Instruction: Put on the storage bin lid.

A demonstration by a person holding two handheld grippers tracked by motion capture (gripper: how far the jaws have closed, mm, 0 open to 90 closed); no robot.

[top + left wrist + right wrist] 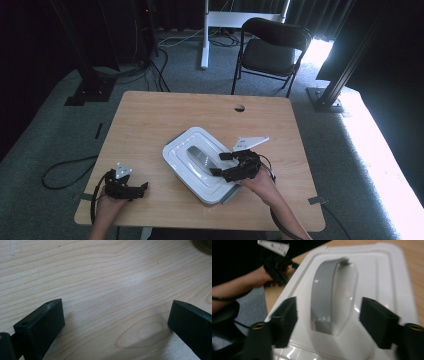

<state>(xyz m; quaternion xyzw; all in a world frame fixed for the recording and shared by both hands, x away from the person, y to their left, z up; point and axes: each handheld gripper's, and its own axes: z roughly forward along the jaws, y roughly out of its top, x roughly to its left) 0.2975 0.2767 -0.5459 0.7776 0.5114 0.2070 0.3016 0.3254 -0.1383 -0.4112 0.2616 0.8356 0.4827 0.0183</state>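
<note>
The right claw (328, 322) is wide open & holds nothing, lined up over the grey handle (324, 297) of the white box lid (172, 152) in the middle of the bench (150, 115). Looks like the grab step: next it should dip down & squeeze the handle, which sits between the jaws, not touched yet. Left claw (115, 322) is wide open too, resting near the bench's front-left corner, well away from the lid.

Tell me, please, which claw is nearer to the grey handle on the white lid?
The right claw: it sits open over the grey handle. The left claw rests on the table, well off to the lid's side.
</note>
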